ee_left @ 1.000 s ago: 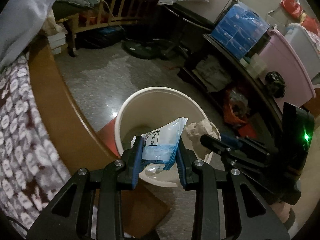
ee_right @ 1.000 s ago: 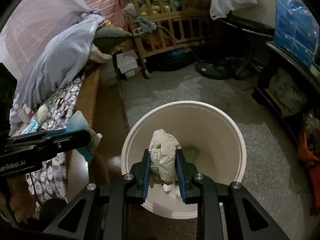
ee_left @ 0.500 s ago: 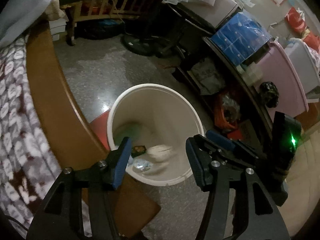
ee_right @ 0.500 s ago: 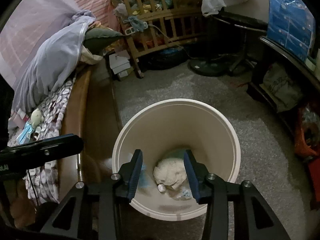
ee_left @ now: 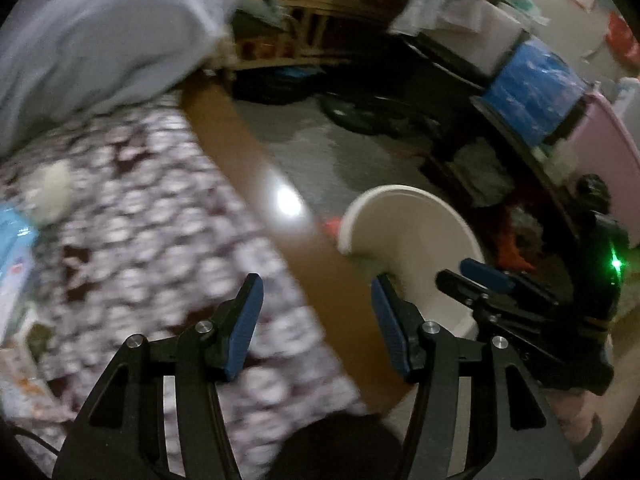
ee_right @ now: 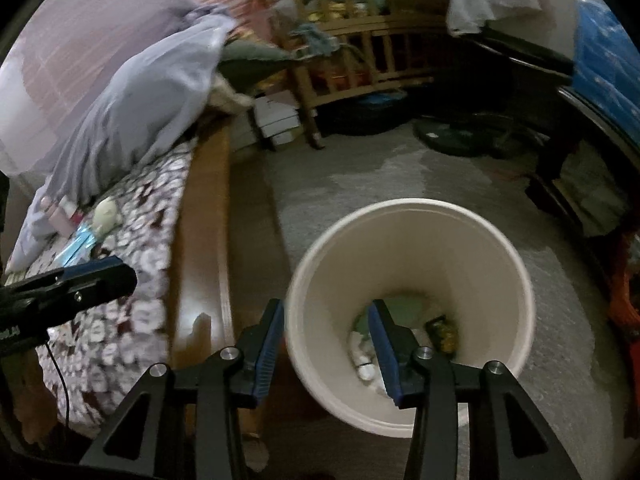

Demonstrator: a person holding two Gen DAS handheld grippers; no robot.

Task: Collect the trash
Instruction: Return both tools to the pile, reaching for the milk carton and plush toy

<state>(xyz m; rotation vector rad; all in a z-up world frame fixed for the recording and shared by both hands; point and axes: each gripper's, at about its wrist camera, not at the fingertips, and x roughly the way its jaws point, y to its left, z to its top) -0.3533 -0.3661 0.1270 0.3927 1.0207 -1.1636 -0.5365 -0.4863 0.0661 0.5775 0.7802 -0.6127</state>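
Observation:
A cream waste bin point(ee_right: 460, 260) stands on the floor beside the bed. At its bottom lie a white paper wad point(ee_right: 360, 356) and a dark snack packet point(ee_right: 442, 332). My right gripper point(ee_right: 326, 312) hangs open and empty over the bin's left rim. My left gripper point(ee_left: 316, 292) is open and empty above the bed's wooden side rail point(ee_left: 240, 152), with the bin point(ee_left: 420, 236) to its right. On the patterned blanket lie a white crumpled tissue point(ee_left: 52, 190) and a light blue packet point(ee_left: 16, 240). The tissue point(ee_right: 106, 212) and packet point(ee_right: 78, 244) also show in the right wrist view.
A grey-blue quilt point(ee_right: 140, 100) is heaped at the head of the bed. A wooden crib point(ee_right: 360, 52) stands at the back. Dark shelves with a blue pack point(ee_left: 532, 88) and a pink bin point(ee_left: 600, 160) line the right side. Grey floor point(ee_right: 360, 176) lies between.
Both grippers opened; the blue-white packet and the paper wad dropped into the bin. The left gripper then swung left over the bed. The right gripper shifted a little left.

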